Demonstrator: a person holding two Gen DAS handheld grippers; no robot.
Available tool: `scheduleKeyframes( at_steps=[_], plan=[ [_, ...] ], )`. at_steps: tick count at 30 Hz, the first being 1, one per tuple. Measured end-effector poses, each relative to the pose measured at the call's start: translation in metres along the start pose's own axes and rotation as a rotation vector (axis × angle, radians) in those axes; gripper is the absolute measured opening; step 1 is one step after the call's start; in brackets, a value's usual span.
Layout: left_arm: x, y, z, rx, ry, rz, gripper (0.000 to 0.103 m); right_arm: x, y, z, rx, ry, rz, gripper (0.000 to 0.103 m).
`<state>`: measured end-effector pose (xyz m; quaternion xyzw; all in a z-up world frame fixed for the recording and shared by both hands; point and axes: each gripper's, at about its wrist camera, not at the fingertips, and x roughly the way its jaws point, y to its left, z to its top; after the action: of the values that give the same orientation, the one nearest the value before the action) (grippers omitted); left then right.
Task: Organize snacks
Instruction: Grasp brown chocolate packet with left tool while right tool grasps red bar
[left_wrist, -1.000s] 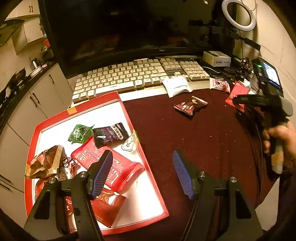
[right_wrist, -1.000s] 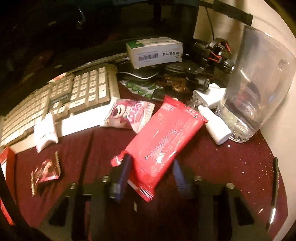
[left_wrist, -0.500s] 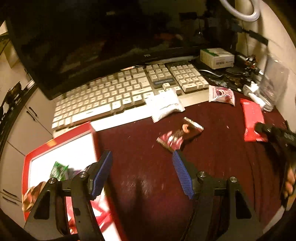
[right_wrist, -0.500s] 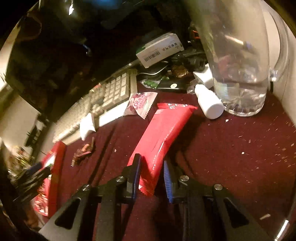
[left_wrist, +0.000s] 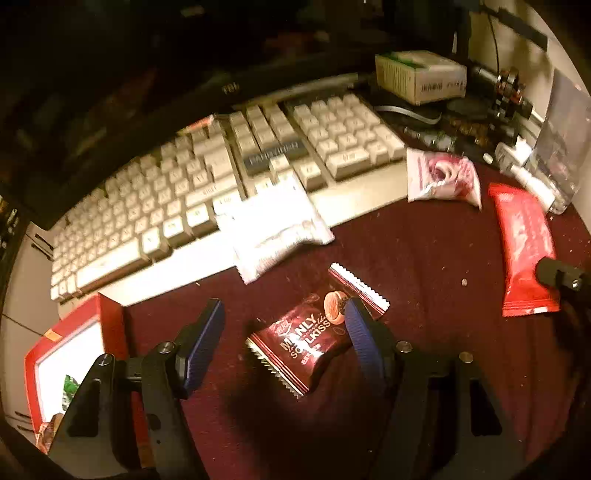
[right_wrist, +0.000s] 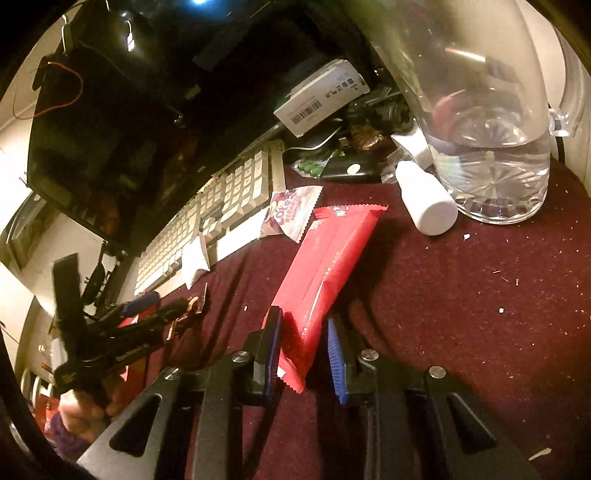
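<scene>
Maroon cloth covers the counter (left_wrist: 424, 258), and a cream keyboard (left_wrist: 229, 184) lies along its far side under a dark monitor (right_wrist: 110, 147). I place everything against that keyboard.

My left gripper (left_wrist: 284, 332) hangs low in front of the keyboard with its jaws spread wide. A dark red cookie packet (left_wrist: 314, 339) lies flat on the cloth between them; the right pad meets its edge, the left pad stands apart from it. A white sachet (left_wrist: 277, 225) rests half on the keyboard's front lip. Off the keyboard's left front corner sits a red tray (left_wrist: 66, 354) with a white floor and a few wrappers inside.

My right gripper (right_wrist: 303, 354) works off the keyboard's right end. Its jaws straddle the near end of a long red snack packet (right_wrist: 325, 266); the left pad touches it, and a dark gap shows before the right pad, so I cannot tell whether the grip is firm. A pink-and-white wrapper (right_wrist: 291, 214) lies at the keyboard's right front corner, touching the packet's far end. Farther right stand a white bottle (right_wrist: 424, 199), on its side, and a clear glass jug (right_wrist: 491, 147).
</scene>
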<state>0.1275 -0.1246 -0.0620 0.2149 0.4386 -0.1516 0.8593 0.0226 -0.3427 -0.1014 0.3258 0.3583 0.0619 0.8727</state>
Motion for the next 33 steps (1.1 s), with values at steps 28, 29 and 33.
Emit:
scheduleKeyframes(
  at_steps=[28, 29, 33],
  plan=[
    [-0.016, 0.01, -0.021, -0.119, -0.064, -0.168, 0.009, -0.003, 0.01, 0.0, -0.027, -0.078, 0.041, 0.015],
    [-0.021, 0.012, -0.024, -0.124, -0.074, -0.17, 0.009, -0.005, 0.01, 0.0, -0.031, -0.087, 0.06, 0.014],
    [-0.041, 0.018, -0.034, -0.147, -0.106, -0.187, 0.009, -0.008, 0.012, 0.0, -0.04, -0.095, 0.09, 0.013]
  ],
)
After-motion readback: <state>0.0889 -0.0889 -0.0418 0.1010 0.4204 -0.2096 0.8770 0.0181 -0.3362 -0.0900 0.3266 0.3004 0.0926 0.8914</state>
